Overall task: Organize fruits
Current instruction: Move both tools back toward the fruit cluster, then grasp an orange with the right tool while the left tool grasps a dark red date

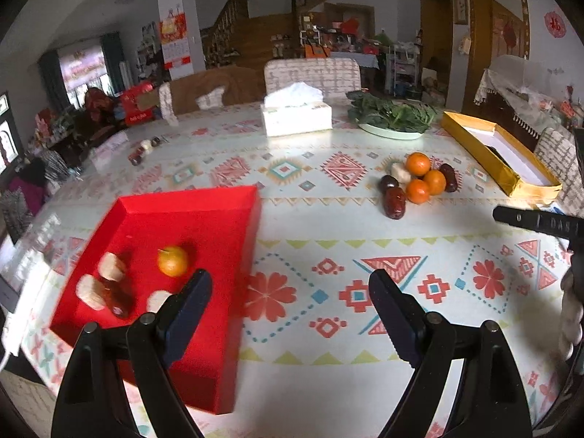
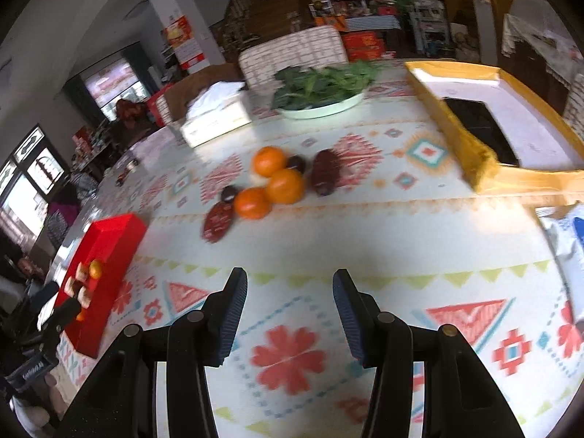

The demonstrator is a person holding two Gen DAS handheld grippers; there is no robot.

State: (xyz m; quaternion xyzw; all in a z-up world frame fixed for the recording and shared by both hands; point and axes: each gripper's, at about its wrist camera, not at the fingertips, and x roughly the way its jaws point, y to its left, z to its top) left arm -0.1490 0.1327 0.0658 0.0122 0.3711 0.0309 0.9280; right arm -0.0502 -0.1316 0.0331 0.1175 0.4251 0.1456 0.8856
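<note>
On the desk, under its patterned cloth, we had a red tray at the near left that already held an orange and some pale and dark pieces, seemingly the sorting place. Farther right lay the unsorted pile of oranges and dark dates, apart from both tools. Our left tool hung released and empty beside the tray; our right tool was partly spread, grasping nothing, aimed toward the pile. We could read no writing clearly.
</note>
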